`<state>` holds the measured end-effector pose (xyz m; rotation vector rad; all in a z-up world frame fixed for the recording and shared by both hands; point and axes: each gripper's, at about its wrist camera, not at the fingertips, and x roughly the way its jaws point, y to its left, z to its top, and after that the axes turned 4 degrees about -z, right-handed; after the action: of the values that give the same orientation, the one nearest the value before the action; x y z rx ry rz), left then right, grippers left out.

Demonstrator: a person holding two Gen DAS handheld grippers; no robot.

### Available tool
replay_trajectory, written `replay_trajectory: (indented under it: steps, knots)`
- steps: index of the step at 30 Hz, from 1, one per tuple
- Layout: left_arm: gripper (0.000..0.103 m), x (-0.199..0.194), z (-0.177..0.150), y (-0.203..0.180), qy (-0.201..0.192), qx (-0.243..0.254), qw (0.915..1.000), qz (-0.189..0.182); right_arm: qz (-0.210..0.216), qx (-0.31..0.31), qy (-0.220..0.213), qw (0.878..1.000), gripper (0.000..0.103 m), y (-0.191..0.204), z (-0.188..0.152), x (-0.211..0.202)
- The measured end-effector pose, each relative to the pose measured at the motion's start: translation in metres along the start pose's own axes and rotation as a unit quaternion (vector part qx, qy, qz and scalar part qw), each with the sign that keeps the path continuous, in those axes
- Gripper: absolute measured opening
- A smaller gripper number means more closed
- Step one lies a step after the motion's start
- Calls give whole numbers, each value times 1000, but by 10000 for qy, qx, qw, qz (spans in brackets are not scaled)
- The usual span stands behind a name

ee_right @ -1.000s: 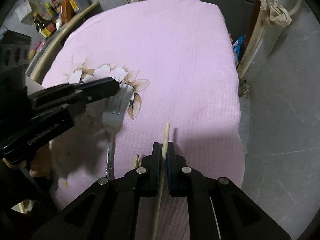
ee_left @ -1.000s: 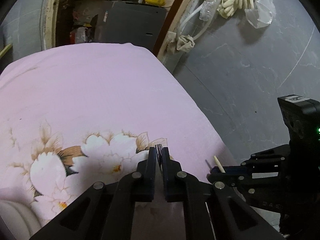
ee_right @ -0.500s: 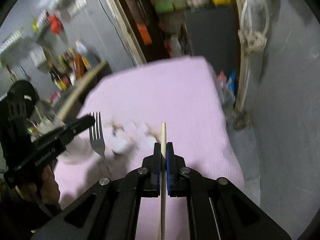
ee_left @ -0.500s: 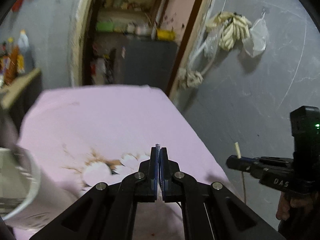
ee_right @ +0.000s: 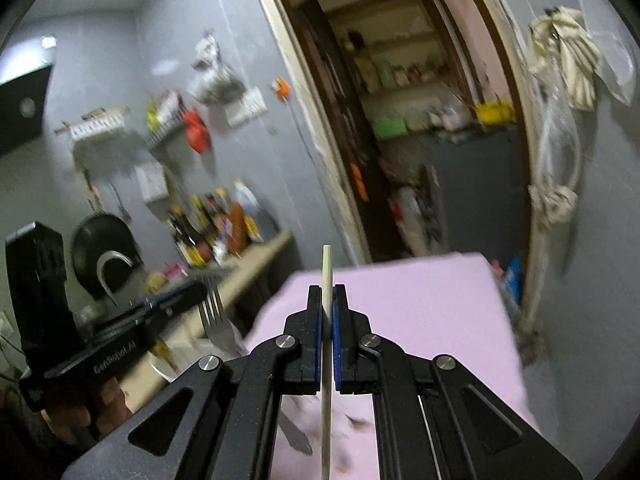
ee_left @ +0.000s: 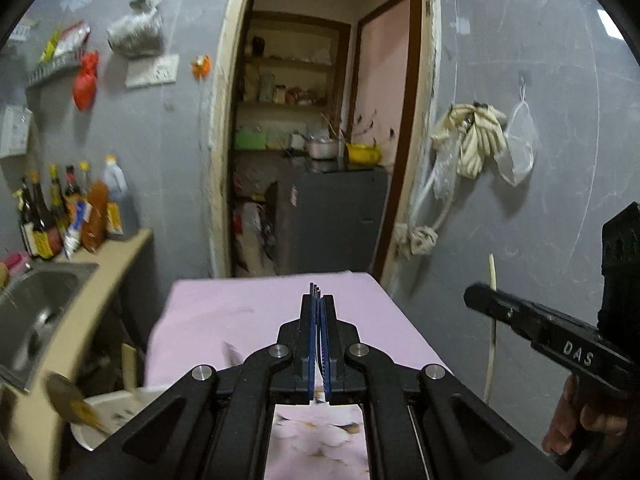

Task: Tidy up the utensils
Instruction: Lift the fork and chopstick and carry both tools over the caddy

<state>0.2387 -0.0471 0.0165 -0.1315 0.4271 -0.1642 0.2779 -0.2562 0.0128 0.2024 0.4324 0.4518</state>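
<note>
My left gripper (ee_left: 319, 312) is clenched on the fork (ee_right: 216, 320), gripping it edge-on so only the tine tips poke past the pads, and my right gripper (ee_right: 328, 312) is clamped on a single wooden chopstick (ee_right: 326, 360) that runs up between its jaws and well out past them. Both pieces are held up in the air above the pink flowered cloth (ee_left: 248, 320) on the table

The chopstick is the weak point: it is thin, smooth and pinched at one spot, so I judge it could pivot or slide through the pads if I swing it fast. The fork is gripped near its head with the heavy handle hanging below, so it could droop or twist. My two hands are close together, and the fork tines and the chopstick could knock into each other

To the left a white cup (ee_left: 104, 420) with something already standing in it sits low beside the cloth, likely the holder, with the sink (ee_left: 36, 308) and a row of bottles (ee_left: 68, 216) on the counter behind; the cup's rim and its contents could catch what I lower in
</note>
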Motion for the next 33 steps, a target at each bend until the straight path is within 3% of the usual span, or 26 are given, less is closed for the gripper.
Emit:
replay_trajectory:
  steps: [8,17,23,33]
  knots:
    - [3,-55,34,52,-419,5,9980,481,448,-209,-628,9968,4,75,14,22]
    - [3,-93,44,114,-699,39,9905,1180,720,-211,-1210,9898,4,139,22,68]
    - [3,-91,37,142,-609,131,9870,1483,604,-393,-1120,9911,4,153,4,105]
    - [3,-65,10,141,-319,467,9860,1567,384,-628,-896,9933,4,152,-24,134]
